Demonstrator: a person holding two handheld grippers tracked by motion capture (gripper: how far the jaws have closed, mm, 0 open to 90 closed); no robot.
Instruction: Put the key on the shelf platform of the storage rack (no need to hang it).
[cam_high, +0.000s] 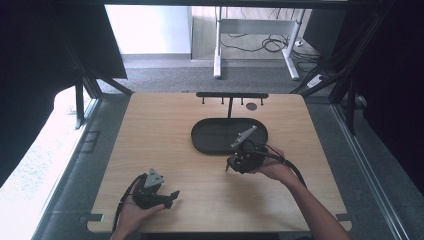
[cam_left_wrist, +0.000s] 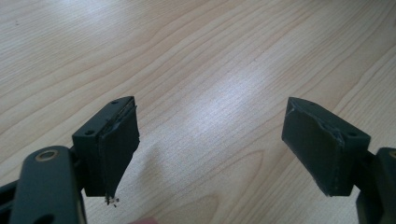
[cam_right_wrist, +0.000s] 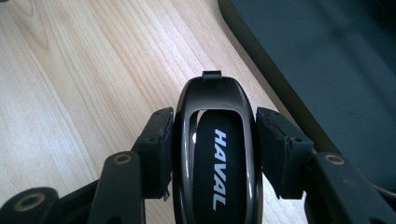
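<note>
A glossy black car key fob (cam_right_wrist: 217, 154) lettered HAVAL sits between the jaws of my right gripper (cam_right_wrist: 215, 140), which is shut on its two sides. In the high view that right gripper (cam_high: 231, 165) hovers over the wooden table (cam_high: 165, 125), just in front of a black oval tray (cam_high: 212, 137). The same tray's rim (cam_right_wrist: 266, 70) runs past the fob at the upper right in the right gripper view. My left gripper (cam_high: 172, 196) rests near the table's front left, held by a hand. In the left gripper view its jaws (cam_left_wrist: 210, 154) stand wide apart over bare wood, with nothing between them.
A black T-shaped rack (cam_high: 231, 96) with small hooks stands behind the tray near the table's far edge. A dark round disc (cam_high: 251, 106) lies beside it. Black frame posts flank the table, and cables lie on the floor beyond.
</note>
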